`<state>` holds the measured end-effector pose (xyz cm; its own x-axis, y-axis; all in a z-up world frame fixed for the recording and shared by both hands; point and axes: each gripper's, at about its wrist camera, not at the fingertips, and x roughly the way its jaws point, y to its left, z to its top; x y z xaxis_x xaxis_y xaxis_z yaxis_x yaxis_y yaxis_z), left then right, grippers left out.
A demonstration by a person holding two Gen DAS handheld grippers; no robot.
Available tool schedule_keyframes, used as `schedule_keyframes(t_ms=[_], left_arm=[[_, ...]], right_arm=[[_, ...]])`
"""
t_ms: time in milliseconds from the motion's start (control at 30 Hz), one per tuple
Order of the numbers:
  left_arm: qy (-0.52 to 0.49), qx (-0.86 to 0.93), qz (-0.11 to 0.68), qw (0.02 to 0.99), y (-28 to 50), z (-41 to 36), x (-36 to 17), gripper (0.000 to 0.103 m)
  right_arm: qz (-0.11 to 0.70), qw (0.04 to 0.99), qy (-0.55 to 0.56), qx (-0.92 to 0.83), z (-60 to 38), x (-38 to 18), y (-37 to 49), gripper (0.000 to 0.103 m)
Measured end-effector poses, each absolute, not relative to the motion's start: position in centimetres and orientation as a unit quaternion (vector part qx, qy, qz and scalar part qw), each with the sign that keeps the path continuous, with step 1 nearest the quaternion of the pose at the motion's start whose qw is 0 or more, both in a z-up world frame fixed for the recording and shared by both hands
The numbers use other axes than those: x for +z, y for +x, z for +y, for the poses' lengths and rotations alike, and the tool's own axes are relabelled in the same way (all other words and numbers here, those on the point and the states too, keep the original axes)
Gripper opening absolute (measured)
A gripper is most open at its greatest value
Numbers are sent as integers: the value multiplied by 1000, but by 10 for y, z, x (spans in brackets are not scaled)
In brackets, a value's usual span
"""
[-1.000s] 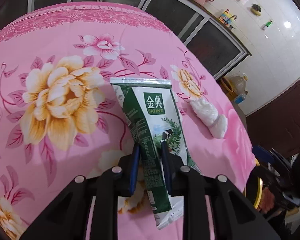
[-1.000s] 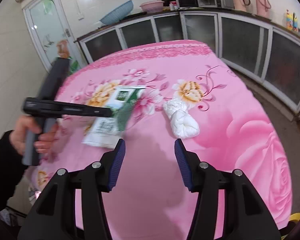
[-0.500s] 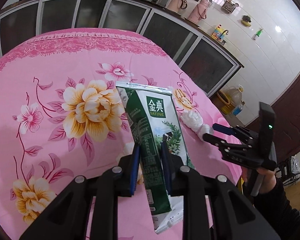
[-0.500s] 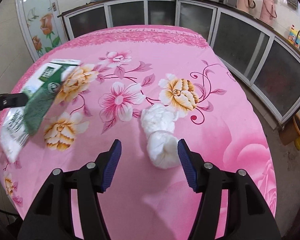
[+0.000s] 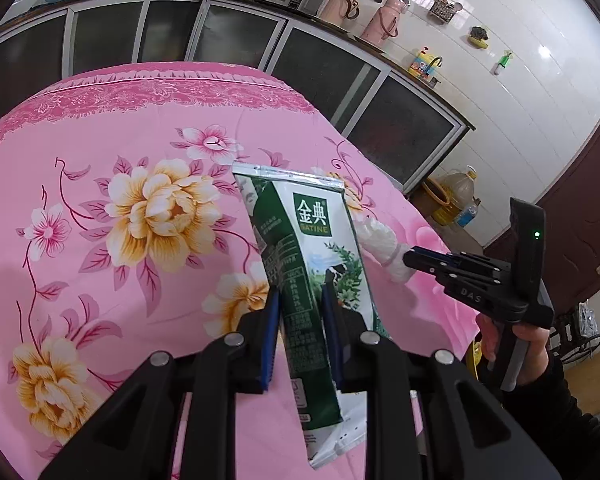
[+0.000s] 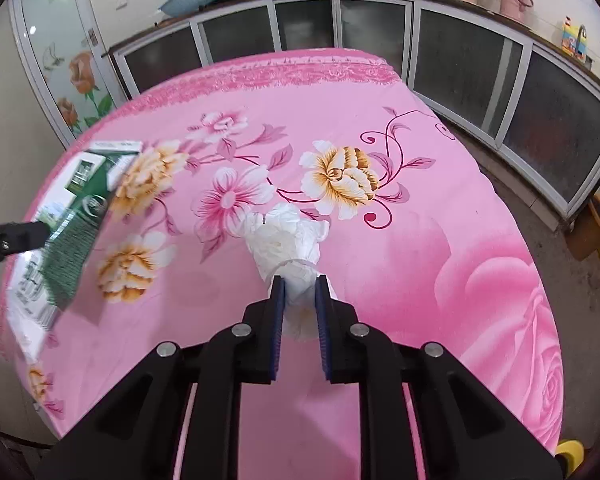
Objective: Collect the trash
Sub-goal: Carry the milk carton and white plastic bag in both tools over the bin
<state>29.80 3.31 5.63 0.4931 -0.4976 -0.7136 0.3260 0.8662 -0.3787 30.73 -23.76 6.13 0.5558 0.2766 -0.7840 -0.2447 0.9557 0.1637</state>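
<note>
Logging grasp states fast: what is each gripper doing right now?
Left gripper: shut on the green milk carton, held above the pink tablecloth.
Right gripper: jaws just closed, shut on the white crumpled tissue.

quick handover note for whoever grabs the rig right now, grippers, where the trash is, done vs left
Left gripper: shut on the green milk pouch, lifted off the pink tablecloth.
Right gripper: jaws have just closed on the white crumpled wad, which lies on the cloth.
Done: both pieces gripped.
Left: lift the wad, carry both to a bin; none is in view.
</note>
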Motion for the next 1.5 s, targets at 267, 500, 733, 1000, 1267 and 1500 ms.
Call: schedule_keyframes(t_ms=[267, 500, 733, 1000, 1267, 1500], left_arm=[[-78, -250, 426, 866, 265, 10, 64, 19], [-55, -267, 415, 868, 233, -24, 61, 19], [-27, -303, 406, 862, 199, -71, 60, 19], [4, -343, 392, 854, 170, -130, 61, 20], [38, -403, 379, 832, 147, -200, 65, 20], [63, -442, 365, 817, 135, -255, 70, 20]], right_arm=[[417, 894, 53, 157, -259, 91, 248, 14], [395, 908, 65, 126, -286, 103, 186, 14], [385, 914, 85, 90, -317, 99, 126, 14], [368, 923, 110, 35, -360, 101, 69, 14], [352, 925, 139, -37, -414, 102, 23, 14], [344, 922, 157, -83, -449, 99, -3, 14]])
